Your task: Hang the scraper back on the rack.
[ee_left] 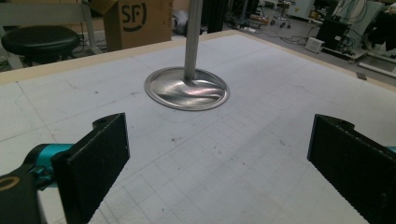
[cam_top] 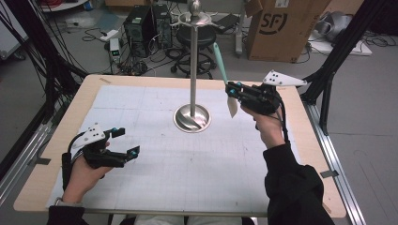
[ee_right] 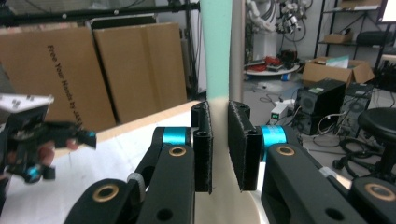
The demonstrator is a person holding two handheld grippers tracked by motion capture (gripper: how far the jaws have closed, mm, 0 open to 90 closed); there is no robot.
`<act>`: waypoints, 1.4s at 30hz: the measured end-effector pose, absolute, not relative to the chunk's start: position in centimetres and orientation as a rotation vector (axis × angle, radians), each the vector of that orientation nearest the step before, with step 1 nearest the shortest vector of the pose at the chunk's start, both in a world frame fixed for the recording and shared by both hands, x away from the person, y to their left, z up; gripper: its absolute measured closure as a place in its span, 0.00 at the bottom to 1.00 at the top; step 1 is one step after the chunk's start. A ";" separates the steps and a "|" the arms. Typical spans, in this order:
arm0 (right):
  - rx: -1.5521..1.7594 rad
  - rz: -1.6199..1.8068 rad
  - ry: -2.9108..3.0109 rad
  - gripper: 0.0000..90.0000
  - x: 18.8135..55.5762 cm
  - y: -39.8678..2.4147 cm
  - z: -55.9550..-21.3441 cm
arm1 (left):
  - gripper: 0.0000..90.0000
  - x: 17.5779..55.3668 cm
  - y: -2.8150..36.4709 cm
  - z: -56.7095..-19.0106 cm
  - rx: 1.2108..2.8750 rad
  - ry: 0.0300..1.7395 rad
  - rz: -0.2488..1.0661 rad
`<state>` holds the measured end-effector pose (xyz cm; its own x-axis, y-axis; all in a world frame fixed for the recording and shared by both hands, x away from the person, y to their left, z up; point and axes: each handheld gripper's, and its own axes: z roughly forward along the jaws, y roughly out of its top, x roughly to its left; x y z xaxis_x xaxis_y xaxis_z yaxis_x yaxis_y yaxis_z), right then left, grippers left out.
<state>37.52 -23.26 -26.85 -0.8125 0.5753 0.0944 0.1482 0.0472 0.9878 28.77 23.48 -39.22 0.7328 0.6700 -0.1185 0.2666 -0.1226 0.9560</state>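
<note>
Right hand-held gripper (ee_right: 219, 149) clamps spatula (ee_right: 218, 51).

The tall shiny metal stand (cam_top: 193, 70) with its round flat base (cam_top: 191, 118) rises from the middle of the surface (cam_top: 187, 164) and blocks a straight path across; the white gridded mat around it lies bare on every side; the left hand-held gripper (cam_top: 126, 142) sits near the front left, well apart from the stand; the right hand-held gripper (cam_top: 231, 90), up off the mat, holds a mint and cream spatula (cam_top: 225, 77) just beside the pole.
</note>
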 end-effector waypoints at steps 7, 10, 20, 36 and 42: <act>0.761 1.872 1.923 0.90 38.7 -23.7 -25.1 | 0.07 28.8 23.3 -39.4 1.711 0.755 0.401; 0.770 1.880 1.908 0.90 39.1 -23.9 -24.8 | 0.07 28.8 23.4 -39.4 1.708 0.753 0.404; 0.786 1.874 1.928 0.90 39.8 -23.7 -24.8 | 0.07 28.6 23.6 -39.3 1.701 0.757 0.411; 0.768 1.919 1.914 0.90 40.4 -23.2 -25.3 | 0.07 28.6 23.7 -39.4 1.713 0.761 0.424; 0.773 1.906 1.920 0.90 40.6 -22.9 -25.4 | 0.07 28.6 23.8 -39.4 1.706 0.765 0.427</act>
<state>40.57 -22.90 -25.41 -0.7998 0.5830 0.1428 0.1471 -0.0403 0.9883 28.56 23.84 -39.36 0.7205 0.6848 -0.1097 0.2664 -0.1272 0.9554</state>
